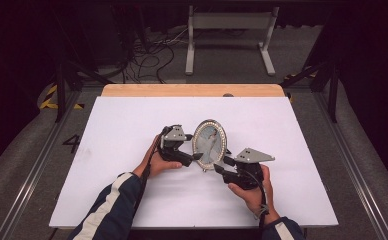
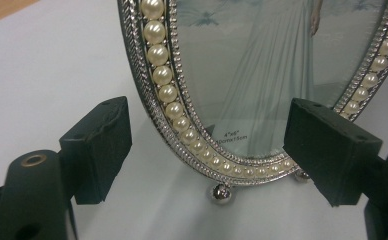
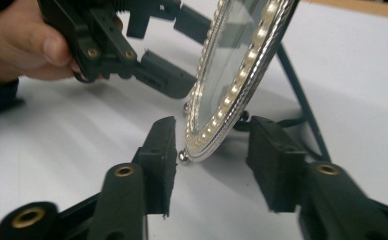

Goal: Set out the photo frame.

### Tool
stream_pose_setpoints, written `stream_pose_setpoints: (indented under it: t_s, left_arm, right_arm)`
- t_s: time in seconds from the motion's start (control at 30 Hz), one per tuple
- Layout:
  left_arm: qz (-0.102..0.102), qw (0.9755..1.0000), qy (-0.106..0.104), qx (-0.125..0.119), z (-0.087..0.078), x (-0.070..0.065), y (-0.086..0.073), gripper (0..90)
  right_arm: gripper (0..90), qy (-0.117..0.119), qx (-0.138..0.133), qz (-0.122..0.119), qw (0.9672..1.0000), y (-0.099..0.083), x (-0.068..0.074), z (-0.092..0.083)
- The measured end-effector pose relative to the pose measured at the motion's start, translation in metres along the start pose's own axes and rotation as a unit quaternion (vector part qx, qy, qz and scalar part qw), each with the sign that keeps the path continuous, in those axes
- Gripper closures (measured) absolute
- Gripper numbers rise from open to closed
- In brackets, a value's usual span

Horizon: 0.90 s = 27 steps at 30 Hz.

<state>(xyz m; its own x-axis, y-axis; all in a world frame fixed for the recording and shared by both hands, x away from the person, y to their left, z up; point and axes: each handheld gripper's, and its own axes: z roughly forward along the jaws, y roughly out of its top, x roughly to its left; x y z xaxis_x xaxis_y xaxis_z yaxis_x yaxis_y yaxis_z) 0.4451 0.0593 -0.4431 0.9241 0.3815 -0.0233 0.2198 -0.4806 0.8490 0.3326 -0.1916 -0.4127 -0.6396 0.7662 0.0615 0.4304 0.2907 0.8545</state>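
An oval silver picture frame (image 1: 210,144) edged with pearls stands upright on the white table top (image 1: 132,125), propped by a black back leg (image 3: 297,90). My left gripper (image 1: 194,157) is at the frame's lower left. In the left gripper view, the pearl rim (image 2: 182,125) runs between the two black pads of this gripper (image 2: 212,150), with a gap at the left pad. My right gripper (image 1: 221,165) is at the frame's lower right. Its jaws (image 3: 217,160) straddle the frame's bottom edge (image 3: 207,142), with space on both sides. Both grippers are open.
The white top lies on a wooden table whose far edge (image 1: 192,90) shows. Beyond it, a grey metal stand (image 1: 229,30) and loose cables (image 1: 152,55) are on the floor. Metal rails (image 1: 352,160) run along both sides of the table.
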Motion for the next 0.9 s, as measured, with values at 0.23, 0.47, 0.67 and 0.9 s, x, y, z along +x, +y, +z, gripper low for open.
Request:
stream_pose_setpoints:
  t_s: [0.23,0.47,0.67,0.9]
  left_arm:
    - [-0.005,1.0,-0.002,0.001,0.003,-0.001,0.0,26.6]
    - [-0.007,1.0,0.004,-0.003,0.0,-0.001,0.0,43.5]
    - [-0.011,0.9998,0.012,0.008,-0.002,-0.004,-0.003,44.3]
    - [-0.004,0.9992,0.035,0.018,-0.008,-0.01,-0.006,48.2]
  right_arm:
    - [71.6,-0.012,-0.048,0.023,0.9985,0.002,-0.007,-0.012]
    - [83.0,-0.022,-0.058,0.011,0.998,0.004,-0.007,-0.013]
    - [82.7,-0.019,-0.058,0.007,0.9981,0.007,-0.008,-0.012]
    - [80.1,-0.031,-0.057,0.012,0.9978,0.01,-0.012,-0.007]
